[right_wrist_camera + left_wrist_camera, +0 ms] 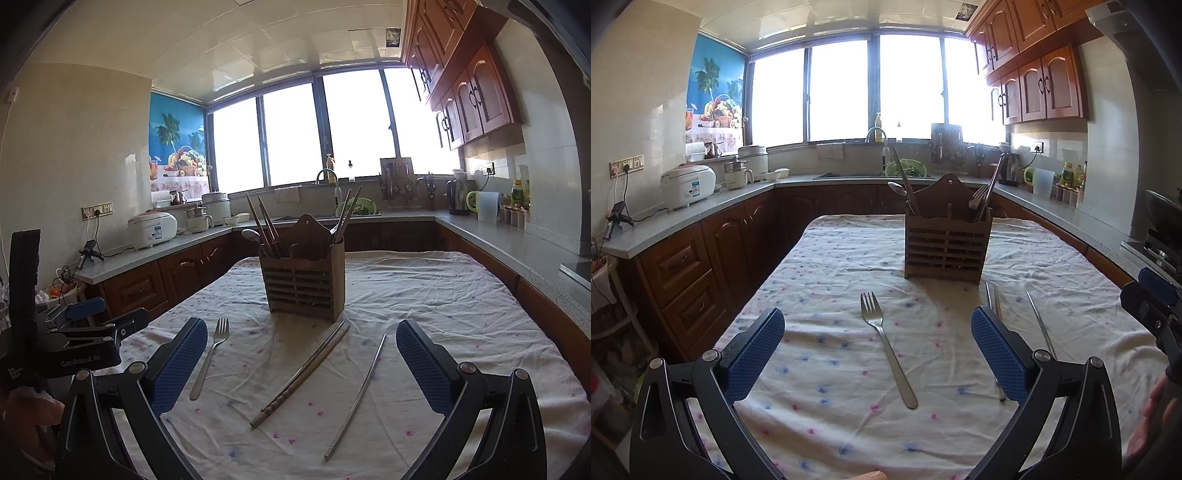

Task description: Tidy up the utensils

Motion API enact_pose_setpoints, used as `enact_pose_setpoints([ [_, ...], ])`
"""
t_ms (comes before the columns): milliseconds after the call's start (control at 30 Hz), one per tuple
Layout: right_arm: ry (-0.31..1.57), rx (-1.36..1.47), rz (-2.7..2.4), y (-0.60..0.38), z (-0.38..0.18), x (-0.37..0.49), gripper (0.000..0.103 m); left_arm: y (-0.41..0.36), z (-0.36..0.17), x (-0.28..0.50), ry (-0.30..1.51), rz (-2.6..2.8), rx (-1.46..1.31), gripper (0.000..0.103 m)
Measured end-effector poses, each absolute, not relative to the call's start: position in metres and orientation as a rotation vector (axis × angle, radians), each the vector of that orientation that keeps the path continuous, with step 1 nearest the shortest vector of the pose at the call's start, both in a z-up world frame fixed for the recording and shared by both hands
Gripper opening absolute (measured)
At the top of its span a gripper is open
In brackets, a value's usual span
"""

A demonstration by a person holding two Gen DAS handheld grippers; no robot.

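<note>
Both grippers, left (877, 349) and right (301, 363), hover with fingers wide and empty over the table (461, 295); fork (886, 347), chopsticks (303, 373) lie before the holder (304, 282).

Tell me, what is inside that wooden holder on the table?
The wooden holder has chopsticks and a spoon in its left side, more utensils in its right. Their lower ends are hidden behind the slats.

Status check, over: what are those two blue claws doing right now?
Left gripper open, empty, fork between its fingers. Right gripper open over chopsticks. Wooden holder ahead, path clear.
</note>
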State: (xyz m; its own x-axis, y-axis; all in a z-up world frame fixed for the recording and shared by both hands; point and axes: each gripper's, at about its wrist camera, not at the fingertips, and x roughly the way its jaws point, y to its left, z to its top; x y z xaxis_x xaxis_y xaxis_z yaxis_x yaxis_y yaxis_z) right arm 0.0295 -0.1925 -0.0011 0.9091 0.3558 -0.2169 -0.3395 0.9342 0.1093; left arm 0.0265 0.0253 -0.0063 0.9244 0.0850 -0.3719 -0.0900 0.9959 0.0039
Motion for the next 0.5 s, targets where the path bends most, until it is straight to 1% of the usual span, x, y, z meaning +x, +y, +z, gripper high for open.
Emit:
enact_pose_setpoints([
  [500, 0.232, 0.077, 0.363, -0.1922, 0.0018, 0.0282, 0.103, 0.0263, -0.0047, 0.0275, 0.376, 0.097, -0.011, 0.103],
])
